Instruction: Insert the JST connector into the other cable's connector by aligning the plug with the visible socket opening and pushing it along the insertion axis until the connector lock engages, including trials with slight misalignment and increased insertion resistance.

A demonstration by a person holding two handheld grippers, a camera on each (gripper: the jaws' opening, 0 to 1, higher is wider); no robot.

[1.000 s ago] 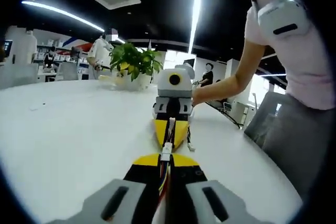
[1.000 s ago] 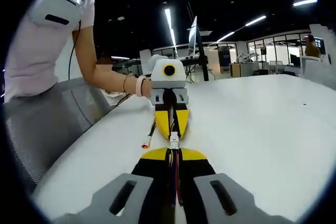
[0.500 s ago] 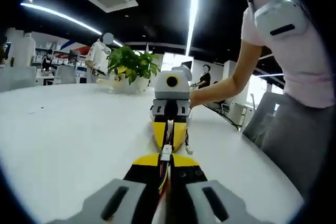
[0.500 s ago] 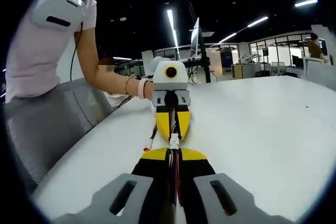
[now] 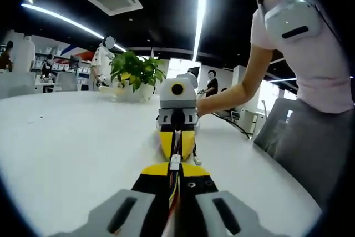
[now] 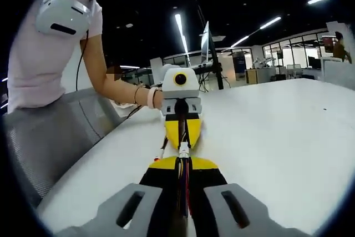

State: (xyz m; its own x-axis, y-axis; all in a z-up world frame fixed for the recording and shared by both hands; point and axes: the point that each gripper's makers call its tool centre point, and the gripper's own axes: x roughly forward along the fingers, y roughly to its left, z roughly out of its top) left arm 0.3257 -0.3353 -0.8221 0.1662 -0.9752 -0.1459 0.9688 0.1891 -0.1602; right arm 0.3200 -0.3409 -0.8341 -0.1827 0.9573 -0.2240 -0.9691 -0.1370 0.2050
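A potted plant (image 5: 136, 70) stands on the white table (image 5: 66, 137).

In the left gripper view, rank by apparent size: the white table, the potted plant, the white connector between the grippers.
1. White table, largest.
2. Potted plant, though it stands far back, so it may look smaller than it is.
3. White connector, smallest, despite being nearest.

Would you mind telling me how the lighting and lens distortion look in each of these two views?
Left gripper view: ceiling strip lights glare brightly against a dark ceiling, and the white table bulges from fisheye distortion. Right gripper view: the distant windows are washed out, while the white connector between the two grippers stays fairly sharp.
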